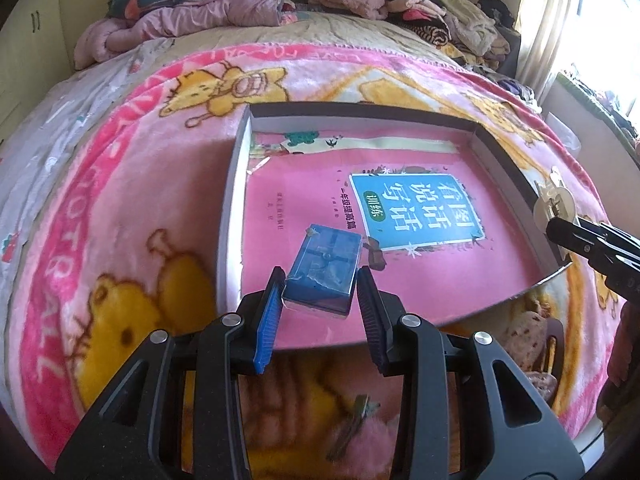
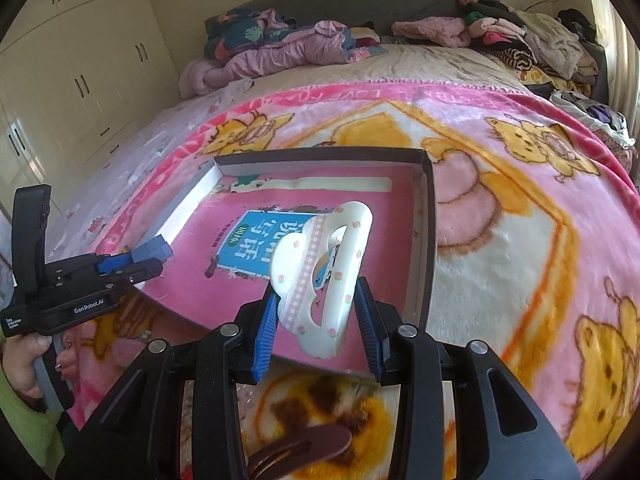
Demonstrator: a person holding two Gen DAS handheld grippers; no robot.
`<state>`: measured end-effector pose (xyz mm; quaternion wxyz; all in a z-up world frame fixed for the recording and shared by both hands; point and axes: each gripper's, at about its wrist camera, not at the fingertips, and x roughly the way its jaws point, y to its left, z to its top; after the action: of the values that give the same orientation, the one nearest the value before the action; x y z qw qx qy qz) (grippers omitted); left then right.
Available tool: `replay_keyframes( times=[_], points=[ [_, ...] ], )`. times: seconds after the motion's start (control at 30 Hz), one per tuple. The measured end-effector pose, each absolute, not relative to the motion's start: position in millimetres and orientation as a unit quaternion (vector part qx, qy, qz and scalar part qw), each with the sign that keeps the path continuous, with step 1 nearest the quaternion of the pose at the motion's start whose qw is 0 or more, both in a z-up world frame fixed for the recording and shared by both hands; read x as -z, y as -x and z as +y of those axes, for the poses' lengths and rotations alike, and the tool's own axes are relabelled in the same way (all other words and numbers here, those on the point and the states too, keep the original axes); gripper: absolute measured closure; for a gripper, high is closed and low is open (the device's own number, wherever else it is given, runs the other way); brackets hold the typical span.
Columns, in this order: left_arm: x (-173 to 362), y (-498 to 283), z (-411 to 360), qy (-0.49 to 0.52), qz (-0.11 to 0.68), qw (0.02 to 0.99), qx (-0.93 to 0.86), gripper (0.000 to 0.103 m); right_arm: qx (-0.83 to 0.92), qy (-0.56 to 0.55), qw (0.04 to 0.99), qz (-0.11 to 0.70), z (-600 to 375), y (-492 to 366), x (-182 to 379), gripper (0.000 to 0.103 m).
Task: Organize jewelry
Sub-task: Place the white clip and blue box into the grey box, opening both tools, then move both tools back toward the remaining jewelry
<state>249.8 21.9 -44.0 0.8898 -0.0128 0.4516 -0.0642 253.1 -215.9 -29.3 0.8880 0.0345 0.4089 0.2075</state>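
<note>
My left gripper (image 1: 318, 280) is shut on a small blue jewelry box (image 1: 324, 276) and holds it over the near left part of a shallow grey tray (image 1: 236, 184) with a pink book cover inside. My right gripper (image 2: 316, 300) is shut on a white cloud-shaped hair claw clip (image 2: 324, 276) with small pink flowers, above the tray's near right part (image 2: 430, 216). In the left wrist view the clip (image 1: 554, 200) and right gripper show at the tray's right wall. In the right wrist view the left gripper (image 2: 152, 258) shows at the left with the blue box (image 2: 154, 250).
The tray lies on a pink cartoon-bear blanket (image 1: 120, 200) on a bed. A brown hair clip (image 2: 304, 448) lies on the blanket below my right gripper, and another clip (image 1: 356, 420) lies below my left. Piled clothes (image 2: 520, 40) and bedding (image 2: 272, 56) sit at the far end.
</note>
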Motion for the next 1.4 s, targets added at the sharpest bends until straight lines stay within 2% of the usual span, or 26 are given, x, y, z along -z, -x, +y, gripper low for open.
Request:
replay_keyframes(
  times=[0.33, 0.5, 0.53, 0.6, 0.67, 0.83, 0.9, 1.03, 1.07, 1.4],
  points=[
    [59.9, -264.8, 22.0, 0.008, 0.468, 0.882, 0.060, 0.074, -0.193, -0.021, 0.882, 0.430, -207.5, -283.1, 47.7, 0.067],
    [59.3, -264.6, 21.1, 0.005, 0.466, 0.882, 0.061, 0.063, -0.183, -0.013, 0.880, 0.438, -203.8, -287.3, 53.3, 0.066],
    [58.6, -264.0, 20.9, 0.004, 0.465, 0.883, 0.061, 0.060, -0.179, -0.012, 0.880, 0.440, -203.7, -287.8, 54.0, 0.065],
    [56.5, -261.3, 19.4, 0.001, 0.462, 0.885, 0.060, 0.053, -0.181, -0.016, 0.881, 0.438, -204.7, -285.2, 53.5, 0.054],
    [54.5, -258.0, 17.8, -0.003, 0.460, 0.886, 0.058, 0.049, -0.177, -0.013, 0.884, 0.432, -204.7, -281.2, 50.3, 0.049],
    [44.8, -245.2, 13.9, -0.011, 0.450, 0.891, 0.056, 0.040, -0.177, -0.010, 0.890, 0.420, -208.6, -266.4, 38.3, 0.038],
    [40.5, -239.7, 13.7, -0.009, 0.446, 0.893, 0.055, 0.034, -0.176, -0.011, 0.893, 0.414, -211.3, -259.3, 32.7, 0.032],
    [32.3, -227.1, 13.3, -0.009, 0.439, 0.897, 0.051, 0.023, -0.175, -0.013, 0.898, 0.403, -217.0, -241.3, 20.7, 0.028],
    [30.4, -223.0, 13.4, -0.009, 0.437, 0.898, 0.048, 0.019, -0.174, -0.014, 0.899, 0.401, -218.4, -237.5, 18.6, 0.024],
    [19.0, -189.0, 12.7, -0.011, 0.426, 0.904, 0.041, 0.011, -0.174, -0.014, 0.907, 0.384, -227.1, -192.9, 0.3, 0.021]
  ],
)
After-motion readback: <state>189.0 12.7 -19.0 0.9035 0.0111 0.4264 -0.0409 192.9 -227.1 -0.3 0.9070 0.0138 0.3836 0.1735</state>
